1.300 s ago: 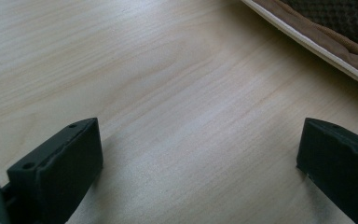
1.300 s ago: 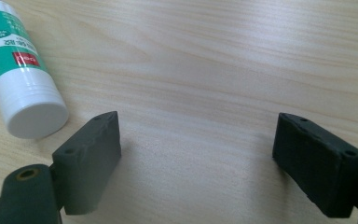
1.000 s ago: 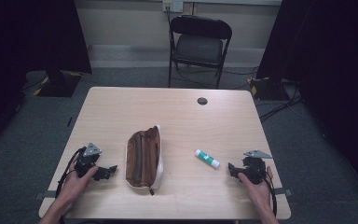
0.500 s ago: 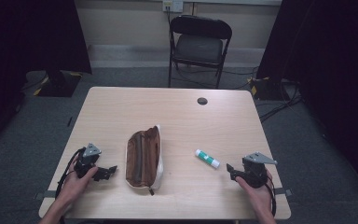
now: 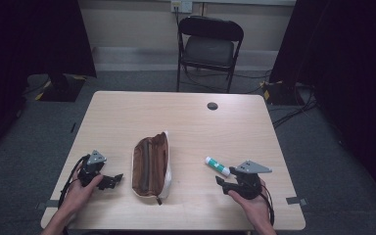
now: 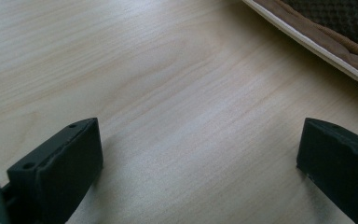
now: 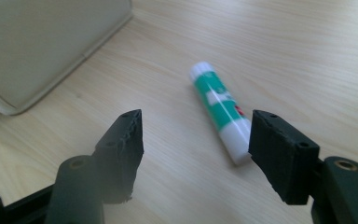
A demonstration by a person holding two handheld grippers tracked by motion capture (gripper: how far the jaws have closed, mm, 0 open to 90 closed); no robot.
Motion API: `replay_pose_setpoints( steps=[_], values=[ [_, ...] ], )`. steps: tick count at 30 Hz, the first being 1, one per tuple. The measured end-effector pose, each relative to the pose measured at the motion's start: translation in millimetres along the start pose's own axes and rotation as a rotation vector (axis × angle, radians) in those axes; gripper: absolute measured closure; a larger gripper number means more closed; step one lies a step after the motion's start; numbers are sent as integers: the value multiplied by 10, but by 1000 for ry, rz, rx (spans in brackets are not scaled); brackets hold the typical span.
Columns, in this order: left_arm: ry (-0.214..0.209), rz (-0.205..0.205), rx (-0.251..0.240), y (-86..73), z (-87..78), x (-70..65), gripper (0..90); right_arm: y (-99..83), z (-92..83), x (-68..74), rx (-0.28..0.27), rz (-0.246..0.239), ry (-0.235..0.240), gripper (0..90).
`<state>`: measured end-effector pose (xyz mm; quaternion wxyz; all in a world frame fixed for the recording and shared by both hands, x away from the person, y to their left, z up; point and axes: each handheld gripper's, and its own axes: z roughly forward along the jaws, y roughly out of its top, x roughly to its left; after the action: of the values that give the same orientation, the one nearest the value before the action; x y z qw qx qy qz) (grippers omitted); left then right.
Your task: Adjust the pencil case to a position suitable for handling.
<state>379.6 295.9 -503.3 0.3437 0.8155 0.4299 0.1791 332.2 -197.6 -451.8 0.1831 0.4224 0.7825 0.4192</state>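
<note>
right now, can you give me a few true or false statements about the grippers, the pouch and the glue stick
1. The right gripper is open, with the glue stick lying on the table ahead of it. True.
2. The left gripper is shut on the brown pouch. False: it is open over bare table, the pouch off to one side.
3. The glue stick is inside the pouch. False: it lies on the table, apart from the pouch.
4. A folding chair stands beyond the table's far edge. True.
</note>
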Motion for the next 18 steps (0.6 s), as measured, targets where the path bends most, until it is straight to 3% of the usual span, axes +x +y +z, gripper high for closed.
replay_pose_setpoints(
  steps=[10, 13, 18],
  values=[
    [4, 11, 3, 8, 4, 12, 0, 109, 147, 338, 2, -61, 100, 312],
    [4, 11, 3, 8, 4, 12, 0, 163, 197, 502, 2, -88, 148, 290],
    [1, 8, 2, 8, 5, 11, 0, 229, 237, 631, -11, -111, 188, 281]
  ],
)
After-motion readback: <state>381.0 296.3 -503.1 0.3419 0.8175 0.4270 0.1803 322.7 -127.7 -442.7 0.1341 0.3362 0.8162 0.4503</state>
